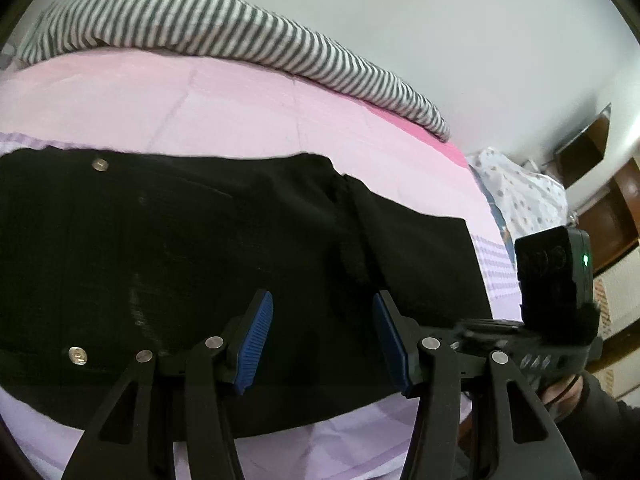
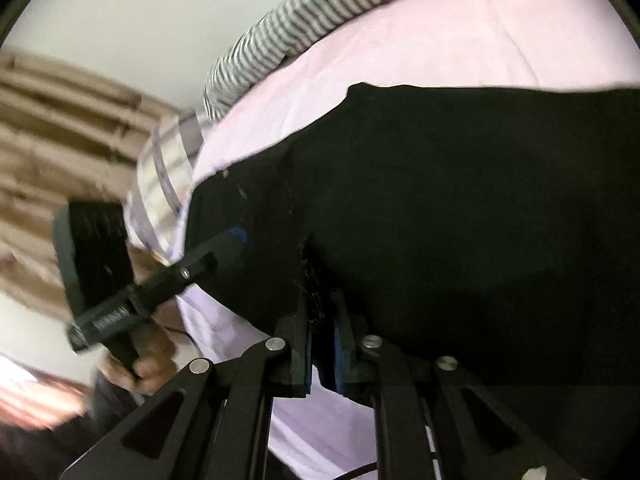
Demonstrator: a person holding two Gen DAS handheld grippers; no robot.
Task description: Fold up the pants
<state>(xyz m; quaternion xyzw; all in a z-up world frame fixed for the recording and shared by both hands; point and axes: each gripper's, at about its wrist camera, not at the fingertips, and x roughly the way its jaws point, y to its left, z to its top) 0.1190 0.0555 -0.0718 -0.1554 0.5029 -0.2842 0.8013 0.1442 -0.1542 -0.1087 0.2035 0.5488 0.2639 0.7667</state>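
Pants (image 1: 200, 240): black, lying flat across the pink bed sheet (image 1: 240, 100), already doubled over, with two metal snaps (image 1: 99, 165) showing near one end.
My left claw (image 1: 320, 340): jaws standing wide, blue pads (image 1: 256, 340) hovering above the cloth with nothing between them.
My right claw (image 2: 322, 344): jaws narrow, almost together, with a dark ridge of the pants fabric running into the slot; I cannot tell whether the pads press on it.
Striped blanket (image 1: 240, 28): bunched along the far side of the bed, well apart from the pants.
Risk one: if the right claw pulls away with cloth snagged in it, the layers could drag open and spoil the fold.
Risk two: black on black hides the edges, so my next pinch may catch only the top layer.
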